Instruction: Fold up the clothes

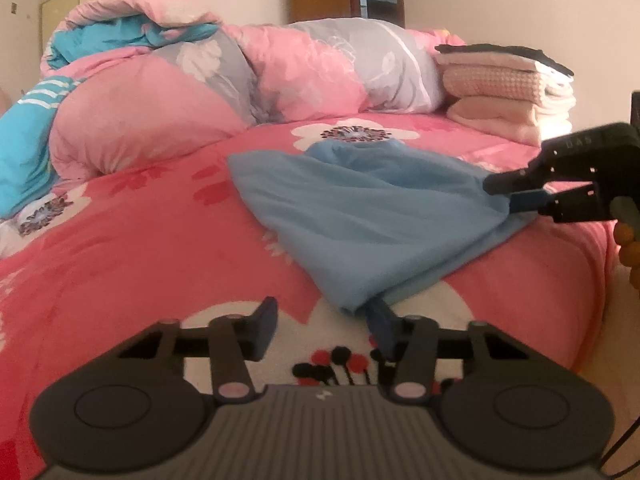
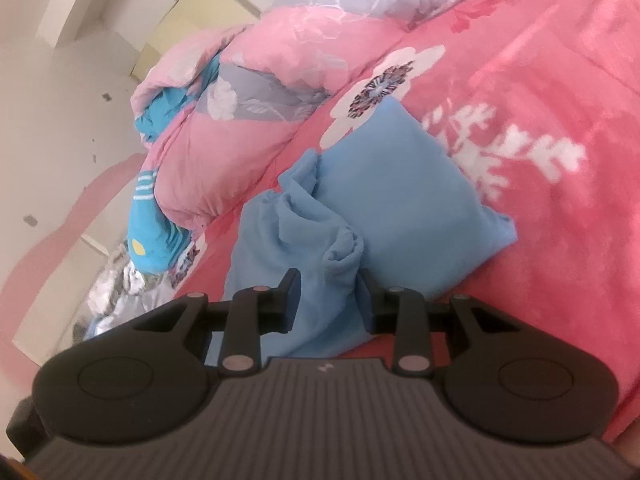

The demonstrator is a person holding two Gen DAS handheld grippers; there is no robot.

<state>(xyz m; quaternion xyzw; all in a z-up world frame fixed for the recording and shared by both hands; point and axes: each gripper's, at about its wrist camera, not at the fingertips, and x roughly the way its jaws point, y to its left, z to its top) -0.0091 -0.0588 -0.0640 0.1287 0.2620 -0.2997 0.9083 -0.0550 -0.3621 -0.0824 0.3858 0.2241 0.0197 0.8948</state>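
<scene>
A light blue garment (image 1: pixel 372 208) lies crumpled on the pink flowered bedspread (image 1: pixel 120 264). In the left wrist view my left gripper (image 1: pixel 324 326) stands open low over the bedspread. The garment's near corner (image 1: pixel 352 304) reaches its right finger (image 1: pixel 380 328) and nothing is pinched between the jaws. My right gripper (image 1: pixel 510 196) comes in from the right and is shut on the garment's right edge, which tents up toward it. In the right wrist view the bunched blue garment (image 2: pixel 380 184) fills the gap of my right gripper (image 2: pixel 329 300).
A stack of folded pink, white and dark clothes (image 1: pixel 504 88) sits at the back right of the bed. A rolled pink, grey and turquoise quilt (image 1: pixel 160 92) lines the back. The bed's edge drops off at the right, where a hand (image 1: pixel 628 248) holds the right gripper.
</scene>
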